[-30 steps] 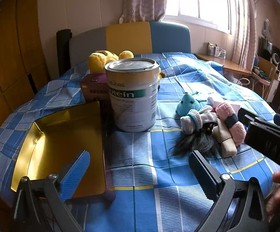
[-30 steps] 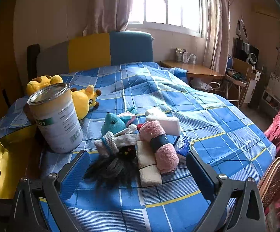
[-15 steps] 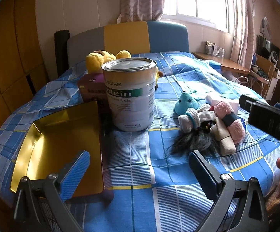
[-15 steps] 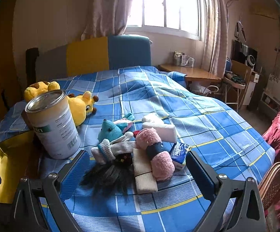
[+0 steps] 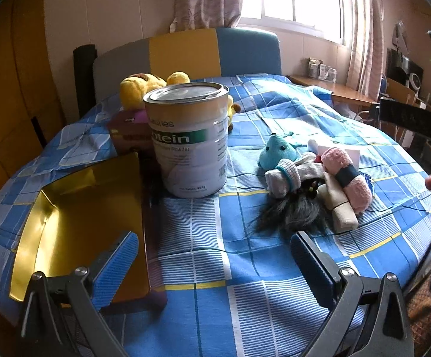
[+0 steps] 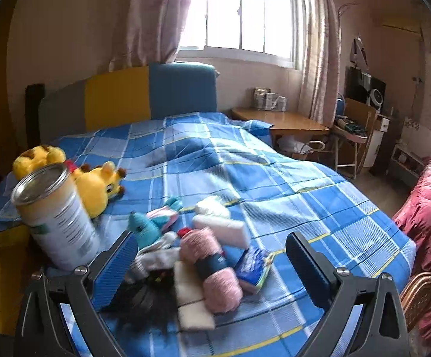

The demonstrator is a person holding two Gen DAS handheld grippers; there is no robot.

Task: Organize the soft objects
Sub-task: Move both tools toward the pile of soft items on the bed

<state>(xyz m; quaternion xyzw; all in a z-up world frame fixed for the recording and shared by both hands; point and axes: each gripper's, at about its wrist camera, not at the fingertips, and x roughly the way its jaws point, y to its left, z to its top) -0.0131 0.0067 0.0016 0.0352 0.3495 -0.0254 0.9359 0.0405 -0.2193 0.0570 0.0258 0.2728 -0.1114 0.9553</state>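
Observation:
A pile of soft things lies on the blue checked bed: a teal plush (image 5: 276,154) (image 6: 144,228), a pink rolled towel (image 5: 347,177) (image 6: 212,263), a cream roll (image 5: 339,205) (image 6: 190,296), grey socks (image 5: 286,175), a black furry piece (image 5: 292,212) (image 6: 144,300). A yellow plush (image 6: 96,186) (image 5: 139,84) lies behind the tin. A gold tray (image 5: 75,220) sits at the left. My left gripper (image 5: 214,263) is open and empty above the bed. My right gripper (image 6: 211,263) is open and empty, just above the pile.
A protein powder tin (image 5: 190,139) (image 6: 56,217) stands between tray and pile, a maroon box (image 5: 129,134) behind it. A blue packet (image 6: 252,269) lies right of the pink towel. A desk (image 6: 281,122), a chair and a red quilt (image 6: 426,226) stand beside the bed.
My right gripper has moved forward and down toward the pile, which now sits between its fingers. The left gripper has barely shifted. Both stay open.

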